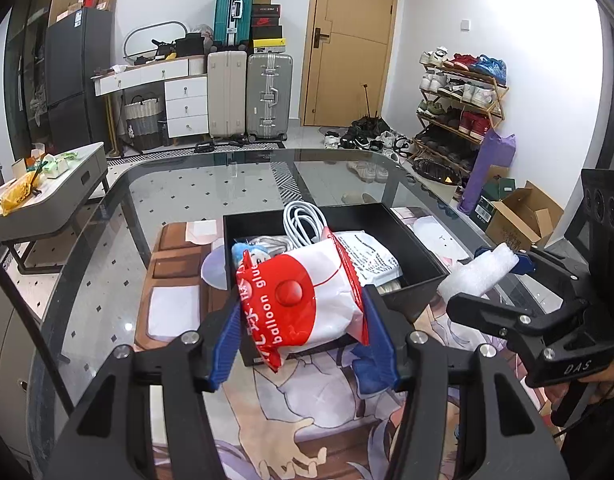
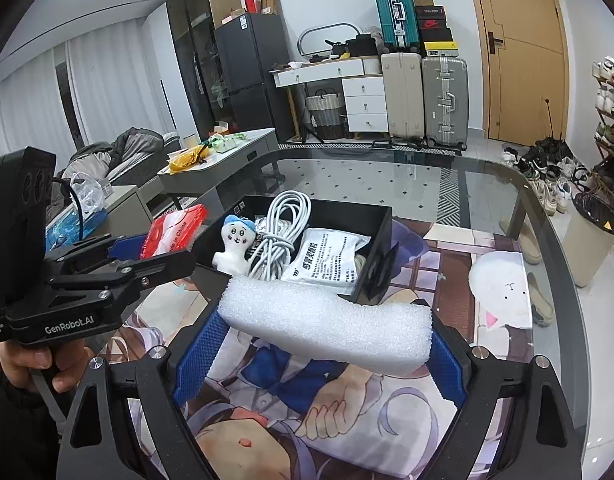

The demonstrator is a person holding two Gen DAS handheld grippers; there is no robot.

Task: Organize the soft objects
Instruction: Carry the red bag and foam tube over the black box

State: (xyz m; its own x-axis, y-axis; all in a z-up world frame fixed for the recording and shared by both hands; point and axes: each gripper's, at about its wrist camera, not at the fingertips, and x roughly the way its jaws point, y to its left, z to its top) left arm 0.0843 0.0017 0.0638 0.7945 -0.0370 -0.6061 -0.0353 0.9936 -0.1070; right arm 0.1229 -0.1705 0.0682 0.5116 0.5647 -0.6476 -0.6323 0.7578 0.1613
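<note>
My left gripper (image 1: 303, 340) is shut on a red and white "balloon glue" pouch (image 1: 303, 300), held above the near edge of the black box (image 1: 419, 248). My right gripper (image 2: 323, 344) is shut on a white foam block (image 2: 327, 320), held just in front of the box (image 2: 347, 208). The box holds a small white plush with a blue cap (image 2: 233, 246), a coiled white cable (image 2: 283, 224) and a white printed packet (image 2: 327, 260). The right gripper with the foam (image 1: 479, 272) shows right of the box in the left wrist view. The left gripper with the pouch (image 2: 173, 232) shows left of the box in the right wrist view.
The box stands on an anime-print mat (image 2: 347, 412) on a glass table (image 2: 387, 176). A low side table with clutter (image 1: 47, 184) stands to the left. Suitcases (image 1: 251, 92), a white desk and a shoe rack (image 1: 459, 100) line the far walls.
</note>
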